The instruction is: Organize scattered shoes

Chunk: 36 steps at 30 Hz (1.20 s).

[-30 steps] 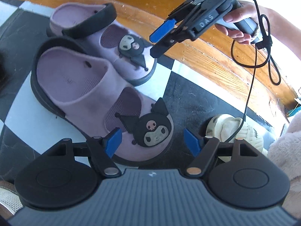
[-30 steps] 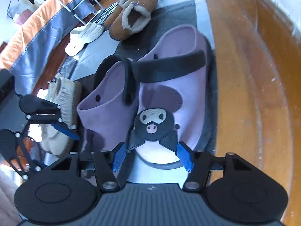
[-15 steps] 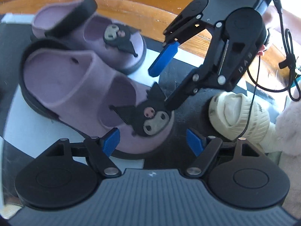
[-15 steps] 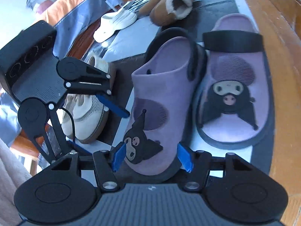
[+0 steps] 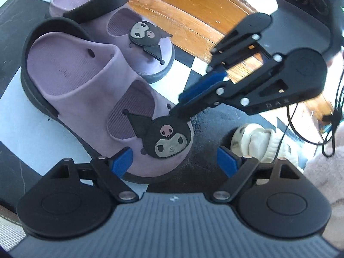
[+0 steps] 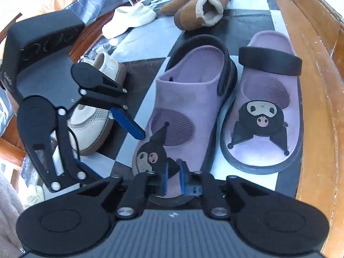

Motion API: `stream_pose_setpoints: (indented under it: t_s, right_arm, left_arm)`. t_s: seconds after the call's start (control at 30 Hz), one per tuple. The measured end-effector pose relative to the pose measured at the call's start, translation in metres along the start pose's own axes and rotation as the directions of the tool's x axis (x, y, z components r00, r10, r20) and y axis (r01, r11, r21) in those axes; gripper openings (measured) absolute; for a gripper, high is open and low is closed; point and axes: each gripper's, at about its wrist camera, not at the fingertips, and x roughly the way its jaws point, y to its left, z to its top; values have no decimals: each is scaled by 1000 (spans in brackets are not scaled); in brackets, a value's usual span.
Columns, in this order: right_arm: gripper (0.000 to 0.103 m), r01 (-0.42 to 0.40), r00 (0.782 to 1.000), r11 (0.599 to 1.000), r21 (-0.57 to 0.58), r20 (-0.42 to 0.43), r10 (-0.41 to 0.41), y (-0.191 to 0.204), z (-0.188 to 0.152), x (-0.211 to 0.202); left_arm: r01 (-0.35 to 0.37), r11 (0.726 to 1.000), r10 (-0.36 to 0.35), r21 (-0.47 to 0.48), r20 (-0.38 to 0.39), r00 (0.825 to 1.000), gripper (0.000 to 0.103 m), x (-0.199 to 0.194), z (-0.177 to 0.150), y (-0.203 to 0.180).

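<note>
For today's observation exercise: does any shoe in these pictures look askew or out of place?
Yes. The nearer purple sandal sits angled, its heel against the other purple sandal, toes splayed apart. A beige sneaker lies alone on the checkered floor, no partner beside it.

Your left wrist camera sits just behind the left gripper [image 5: 174, 159], angled steeply down and close over the near purple clog [image 5: 103, 99]; the wooden ledge [image 5: 193, 15] runs across the top. Your right wrist camera sits behind the right gripper [image 6: 173, 179], also tilted down, close over the same clog's toe [image 6: 185, 116], ledge on its right. Both views share the clog pair, the second purple clog [image 5: 133, 43] [image 6: 266, 116], the checkered floor [image 5: 28, 137] [image 6: 142, 40], and each shows the opposite gripper.
</note>
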Motion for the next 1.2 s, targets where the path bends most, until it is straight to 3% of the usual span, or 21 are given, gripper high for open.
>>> stream_pose_setpoints:
  t_s: [0.2, 0.27, 0.4, 0.47, 0.5, 0.6, 0.93, 1.03, 1.13, 1.2]
  right_arm:
    - [3, -139, 985, 990, 9, -98, 139, 18, -12, 9]
    - [3, -159, 983, 987, 20, -95, 160, 18, -11, 10]
    - [10, -136, 990, 990, 40, -12, 137, 9, 1, -6]
    - [29, -123, 991, 990, 75, 55, 119, -3, 8, -17]
    - [30, -102, 992, 991, 83, 78, 95, -8, 12, -18]
    - [29, -52, 998, 998, 43, 45, 50, -19, 17, 0]
    - [27, -78, 997, 992, 103, -3, 79, -22, -1, 3]
    - [31, -31, 997, 995, 93, 77, 24, -27, 6, -23]
    - [55, 49, 980, 998, 38, 189, -56, -35, 33, -49]
    - [58, 201, 956, 976, -83, 233, -178, -36, 65, -55]
  left_arm:
    - [-23, 1000, 23, 16, -17, 1000, 88, 3, -1, -2]
    - [-42, 999, 42, 16, -36, 998, 88, 4, -4, -2]
    - [-33, 999, 32, -20, -47, 998, 88, 2, -11, 1]
    - [-16, 999, 15, -31, -44, 999, 88, 3, -13, 0]
    - [-11, 999, 10, -30, -44, 999, 88, 4, -13, -1]
    - [-15, 1000, 15, -13, -49, 999, 88, 10, -12, -4]
    - [2, 994, -6, -113, -31, 1000, 88, 7, -13, 7]
    - [-35, 997, 34, -67, -17, 999, 88, -10, -11, 7]
    - [-89, 996, 91, -31, 43, 995, 89, -23, -6, 3]
    - [-93, 993, 96, -74, 48, 994, 89, -18, -2, 8]
